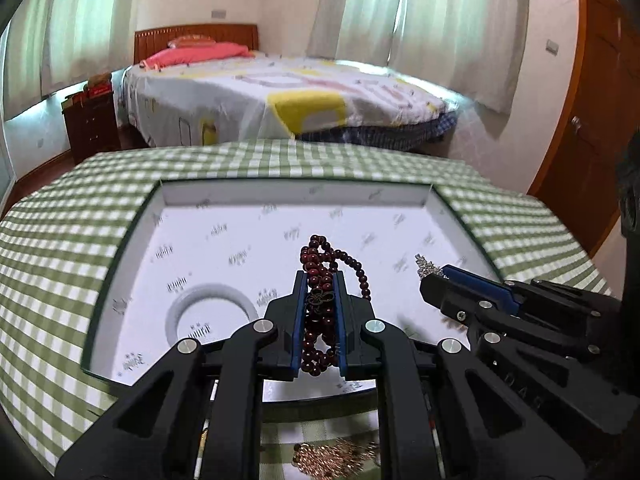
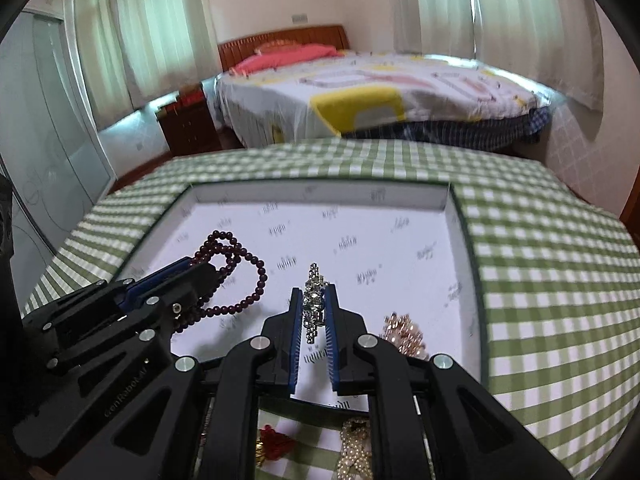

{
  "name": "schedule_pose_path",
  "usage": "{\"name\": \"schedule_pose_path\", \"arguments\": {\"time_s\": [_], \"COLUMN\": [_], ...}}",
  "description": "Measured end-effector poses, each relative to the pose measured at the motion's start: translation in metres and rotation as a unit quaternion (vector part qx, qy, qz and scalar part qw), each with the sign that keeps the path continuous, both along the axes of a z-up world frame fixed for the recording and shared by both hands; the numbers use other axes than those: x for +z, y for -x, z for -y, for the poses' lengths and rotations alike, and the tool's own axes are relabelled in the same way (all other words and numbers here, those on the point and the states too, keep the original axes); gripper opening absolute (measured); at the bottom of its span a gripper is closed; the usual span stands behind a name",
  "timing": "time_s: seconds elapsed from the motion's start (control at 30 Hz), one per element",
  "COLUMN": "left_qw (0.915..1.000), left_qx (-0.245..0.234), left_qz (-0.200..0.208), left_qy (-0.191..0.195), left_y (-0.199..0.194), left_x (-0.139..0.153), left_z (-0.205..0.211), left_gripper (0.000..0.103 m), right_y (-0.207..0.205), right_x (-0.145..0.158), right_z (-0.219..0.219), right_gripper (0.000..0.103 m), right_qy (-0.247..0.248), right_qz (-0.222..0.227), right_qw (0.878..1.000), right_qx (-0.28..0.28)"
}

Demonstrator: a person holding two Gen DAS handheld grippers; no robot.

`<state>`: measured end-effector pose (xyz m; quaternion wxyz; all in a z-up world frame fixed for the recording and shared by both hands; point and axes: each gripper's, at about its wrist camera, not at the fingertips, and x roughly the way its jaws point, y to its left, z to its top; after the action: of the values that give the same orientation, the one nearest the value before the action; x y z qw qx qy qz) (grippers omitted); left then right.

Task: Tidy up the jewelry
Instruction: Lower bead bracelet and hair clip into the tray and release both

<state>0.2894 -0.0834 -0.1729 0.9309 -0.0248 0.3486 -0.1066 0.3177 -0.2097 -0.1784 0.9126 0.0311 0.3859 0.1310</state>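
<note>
Two pieces mid-carry over the white tray: left tool pinches the bead bracelet, right tool pinches the rhinestone piece. Next, judged: lower, release inside.

Little can be read. On the black linkage of the left gripper, at about eight o'clock in the right wrist view, pale raised lettering reads roughly "conRobot.AI", the first letters uncertain. The white tray lining carries a repeated small grey mark, too blurred to read. Faint embossed letters on the right gripper cannot be made out.
</note>
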Motion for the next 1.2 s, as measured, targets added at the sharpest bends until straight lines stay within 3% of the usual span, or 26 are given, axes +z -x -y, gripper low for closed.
{"name": "schedule_pose_path", "arguments": {"time_s": [0.17,0.47,0.53,0.6,0.7,1.2], "left_qw": [0.9994,0.9972,0.997,0.9968,0.9968,0.9968], "left_qx": [0.0,-0.008,-0.009,-0.009,-0.011,-0.012], "left_qz": [-0.034,-0.074,-0.077,-0.079,-0.079,-0.07], "left_qy": [-0.002,0.003,0.004,0.005,0.011,0.037], "left_y": [-0.012,-0.023,-0.024,-0.024,-0.024,-0.022], "left_x": [-0.02,-0.031,-0.032,-0.033,-0.031,-0.025], "left_z": [-0.001,-0.001,0.0,-0.001,-0.002,-0.014], "left_gripper": [0.013,0.013,0.014,0.016,0.024,0.051], "right_y": [-0.01,-0.012,-0.012,-0.012,-0.013,-0.007], "right_x": [-0.015,-0.031,-0.032,-0.032,-0.032,-0.023], "right_z": [-0.001,-0.003,-0.003,-0.001,0.001,0.009], "right_gripper": [0.012,0.012,0.013,0.021,0.028,0.028], "right_qy": [0.007,0.014,0.012,0.011,0.006,0.0], "right_qz": [-0.027,-0.05,-0.051,-0.051,-0.049,-0.035], "right_qw": [1.0,0.999,0.999,0.999,0.999,0.999], "right_qx": [0.005,0.009,0.009,0.008,0.008,0.002]}}
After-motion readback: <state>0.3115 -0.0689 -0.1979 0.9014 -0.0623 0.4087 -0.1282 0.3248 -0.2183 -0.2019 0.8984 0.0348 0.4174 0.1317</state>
